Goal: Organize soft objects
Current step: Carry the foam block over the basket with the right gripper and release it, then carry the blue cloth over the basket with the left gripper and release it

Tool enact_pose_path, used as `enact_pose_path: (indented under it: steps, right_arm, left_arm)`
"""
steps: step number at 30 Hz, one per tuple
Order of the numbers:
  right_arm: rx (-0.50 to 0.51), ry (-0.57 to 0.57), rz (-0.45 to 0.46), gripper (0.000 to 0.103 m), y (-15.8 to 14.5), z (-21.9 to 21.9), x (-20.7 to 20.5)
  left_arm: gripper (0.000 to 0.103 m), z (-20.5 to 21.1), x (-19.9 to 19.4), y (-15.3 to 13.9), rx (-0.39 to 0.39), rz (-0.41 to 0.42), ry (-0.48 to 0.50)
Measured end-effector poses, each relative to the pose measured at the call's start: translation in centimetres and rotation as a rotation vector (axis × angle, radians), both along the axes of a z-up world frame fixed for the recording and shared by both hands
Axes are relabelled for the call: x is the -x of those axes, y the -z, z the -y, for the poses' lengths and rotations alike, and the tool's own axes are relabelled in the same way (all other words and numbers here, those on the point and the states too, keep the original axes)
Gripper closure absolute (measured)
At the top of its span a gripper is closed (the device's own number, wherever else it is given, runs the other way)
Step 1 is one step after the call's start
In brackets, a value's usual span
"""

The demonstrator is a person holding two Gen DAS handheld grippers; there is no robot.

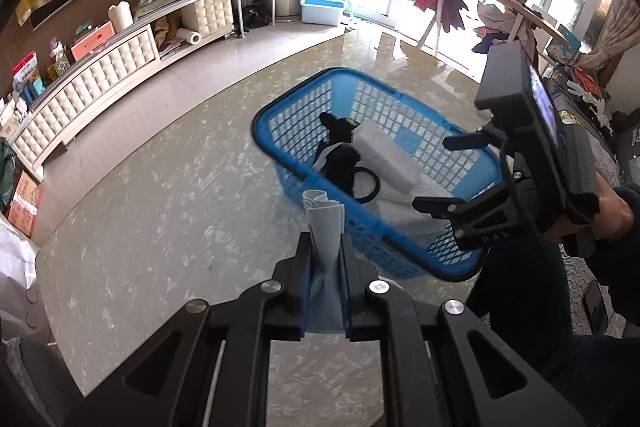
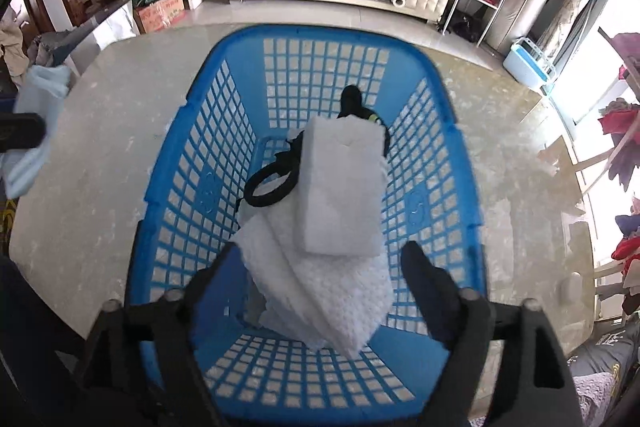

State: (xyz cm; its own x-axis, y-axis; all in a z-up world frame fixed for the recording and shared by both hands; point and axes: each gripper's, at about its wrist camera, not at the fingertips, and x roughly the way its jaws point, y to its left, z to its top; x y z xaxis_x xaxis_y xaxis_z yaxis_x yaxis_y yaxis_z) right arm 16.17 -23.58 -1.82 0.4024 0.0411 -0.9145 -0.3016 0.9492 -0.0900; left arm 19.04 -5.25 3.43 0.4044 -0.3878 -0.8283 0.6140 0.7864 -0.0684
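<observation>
While a folded pale-blue cloth [image 1: 325, 223] is pinched between the pressed-together fingers of the left gripper [image 1: 325, 259] at lower centre, beside the blue basket [image 1: 288, 99] on the marble table [image 1: 160, 227], part of the sorting is judged done: a white foam block [image 2: 340, 187], a white textured cloth [image 2: 320, 291] and a black strap [image 2: 276, 183] are already laid inside the basket. The right gripper [image 2: 320, 267] is held above them with fingers spread and nothing between. The cloth is judged still to be placed. What lies under the white cloth is hidden, and the black item's shape is hard to make out.
</observation>
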Motion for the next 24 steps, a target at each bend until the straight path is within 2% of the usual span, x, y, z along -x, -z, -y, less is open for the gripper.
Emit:
enact_pose_path:
  steps: [1,4,10,17,24]
  right_arm:
    - [-0.004,0.002,0.007,0.009,-0.4,0.4,0.3]
    - [-0.015,0.006,0.038,0.000,-1.7,1.3,1.4]
    - [-0.025,0.018,0.085,0.000,-3.6,3.9,3.5]
    - [-0.026,0.070,0.125,0.000,-4.3,7.2,3.8]
    - [-0.076,0.126,0.121,0.000,-3.7,9.4,3.9]
  left_arm:
    - [0.093,0.6,0.1,-0.2,0.000,0.002,0.008]
    - [0.093,2.1,0.3,-0.4,-0.006,0.008,0.034]
    - [0.093,6.1,0.4,-0.9,-0.016,0.016,0.103]
    - [0.093,10.7,-0.6,-0.2,-0.033,-0.007,0.184]
    - [0.093,14.5,-2.4,2.8,-0.101,-0.048,0.232]
